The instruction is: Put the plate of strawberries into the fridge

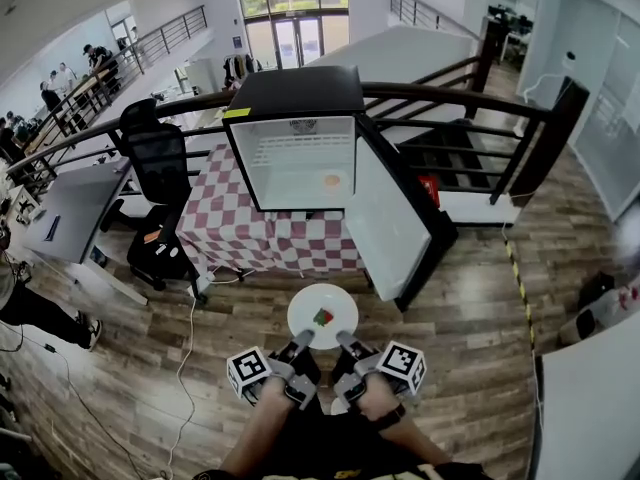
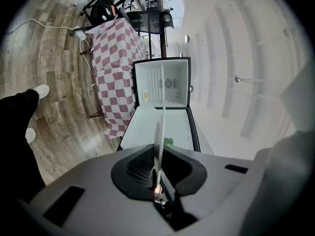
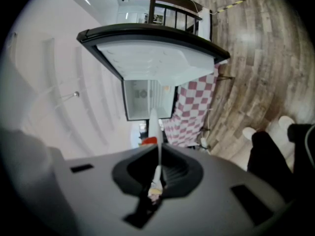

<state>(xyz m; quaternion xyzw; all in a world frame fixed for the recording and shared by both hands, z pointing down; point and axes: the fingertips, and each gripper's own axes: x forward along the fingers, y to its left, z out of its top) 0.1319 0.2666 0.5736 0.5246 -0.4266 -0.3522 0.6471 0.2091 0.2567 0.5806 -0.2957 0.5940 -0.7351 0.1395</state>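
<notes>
A white plate [image 1: 322, 313] with strawberries [image 1: 323, 317] on it hangs above the wooden floor, in front of the open mini fridge [image 1: 298, 160]. My left gripper [image 1: 300, 340] is shut on the plate's near left rim. My right gripper [image 1: 346, 342] is shut on its near right rim. In the left gripper view the plate [image 2: 159, 132] shows edge-on between the jaws, with the open fridge [image 2: 162, 82] beyond. In the right gripper view the plate's rim [image 3: 156, 136] is clamped too, a strawberry [image 3: 149, 141] beside it. The fridge door [image 1: 385, 223] swings out to the right.
The fridge stands on a table with a red-and-white checked cloth [image 1: 235, 223]. A small round thing [image 1: 332, 180] lies inside the fridge. A black office chair [image 1: 160, 173] stands at the left. A dark railing [image 1: 470, 118] runs behind. A white cable [image 1: 190, 338] trails over the floor.
</notes>
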